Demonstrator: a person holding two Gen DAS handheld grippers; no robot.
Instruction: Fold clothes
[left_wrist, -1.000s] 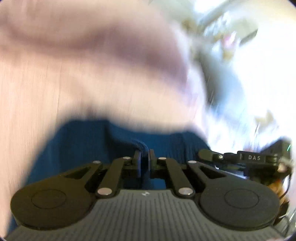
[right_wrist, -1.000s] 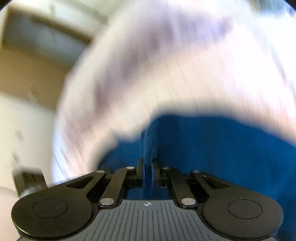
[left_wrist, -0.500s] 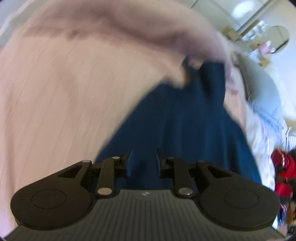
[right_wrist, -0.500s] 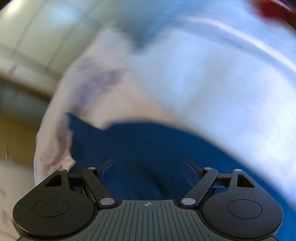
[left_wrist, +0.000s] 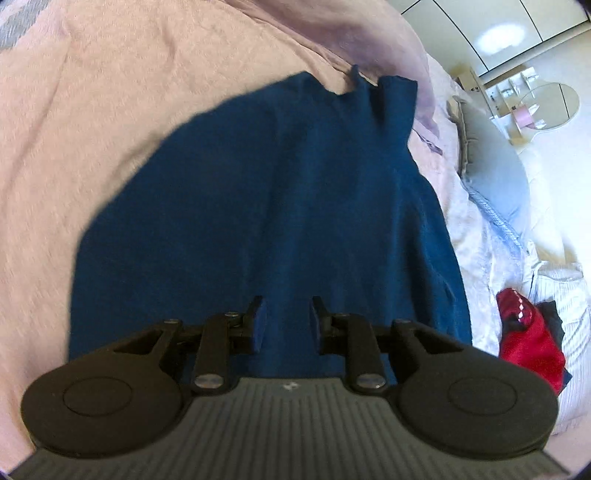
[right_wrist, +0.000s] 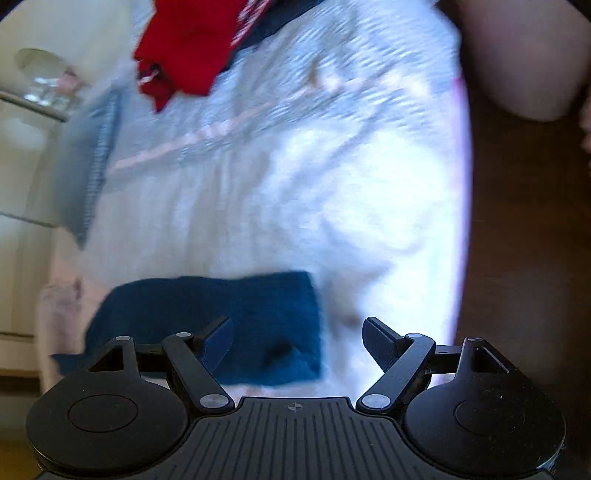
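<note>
Both grippers, left (left_wrist: 286, 319) and right (right_wrist: 297, 339), had let go of the blue garment (left_wrist: 266, 206), jaws now parted and empty, leaving it flat on the pink bedspread (left_wrist: 92, 110), a fold seemingly laid.

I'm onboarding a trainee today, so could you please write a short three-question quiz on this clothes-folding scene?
1. True or false: the left gripper is clamped on the blue garment.
2. What colour is the clothing lying to the right of the blue garment?
3. Which gripper is open wider: A) left, B) right?

Key: 1 false, it is open and empty; 2 red; 3 B.
</note>
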